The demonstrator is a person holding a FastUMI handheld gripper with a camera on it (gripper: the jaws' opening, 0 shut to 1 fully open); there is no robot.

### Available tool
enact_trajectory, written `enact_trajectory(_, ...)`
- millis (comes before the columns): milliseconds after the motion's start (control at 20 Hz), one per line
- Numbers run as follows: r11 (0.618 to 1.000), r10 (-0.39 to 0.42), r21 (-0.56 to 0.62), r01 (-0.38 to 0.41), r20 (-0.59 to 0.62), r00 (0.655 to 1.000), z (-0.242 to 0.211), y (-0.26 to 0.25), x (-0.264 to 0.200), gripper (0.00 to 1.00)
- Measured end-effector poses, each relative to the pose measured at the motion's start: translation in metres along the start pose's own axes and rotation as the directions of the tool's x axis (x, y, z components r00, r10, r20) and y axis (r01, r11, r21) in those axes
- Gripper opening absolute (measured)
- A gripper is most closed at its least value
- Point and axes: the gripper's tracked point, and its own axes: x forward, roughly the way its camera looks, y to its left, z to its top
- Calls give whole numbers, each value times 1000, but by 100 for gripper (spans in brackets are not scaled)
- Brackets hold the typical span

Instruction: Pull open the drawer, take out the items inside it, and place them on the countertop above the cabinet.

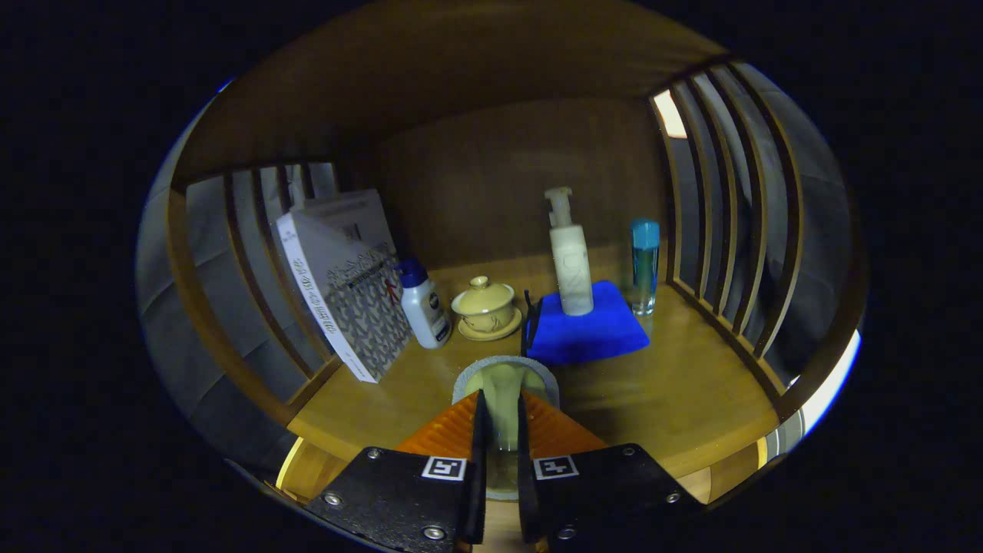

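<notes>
I see tongs [500, 418] pinching pale cup [503, 384] over tabletop [668, 392]; blue cloth [587, 334] at 1 o'clock, lidded teacup [484, 305] at 12.

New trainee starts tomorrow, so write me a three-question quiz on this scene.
1. True or false: the white pump bottle stands on the blue cloth.
2. What sits right beside the lidded yellow cup, on the side toward the books? A) white bottle with a blue cap B) a red mug C) a banana
3. Fill in: the gripper's jaws are closed on a pale item with a grey ____.

Key: 1 true; 2 A; 3 rim.
</notes>
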Motion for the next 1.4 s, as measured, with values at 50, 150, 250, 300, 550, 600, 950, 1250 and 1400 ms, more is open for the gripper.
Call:
enact_trajectory(50,1000,-4,1,4,6,1000,3,0,4,18)
enact_trajectory(150,1000,-13,-2,13,1,1000,3,-1,8,21)
enact_trajectory(250,999,-32,4,32,-24,999,-4,-2,13,24)
enact_trajectory(300,999,-36,11,36,-35,999,-7,-3,15,27)
enact_trajectory(550,1000,-27,5,27,-3,1000,-2,4,10,74)
enact_trajectory(600,999,-28,-17,28,25,999,3,4,5,86)
enact_trajectory(950,992,-4,-125,35,238,971,40,22,-67,95)
enact_trajectory(1250,982,31,-186,39,358,933,39,42,-134,95)
enact_trajectory(1400,973,39,-224,60,409,912,29,49,-162,95)
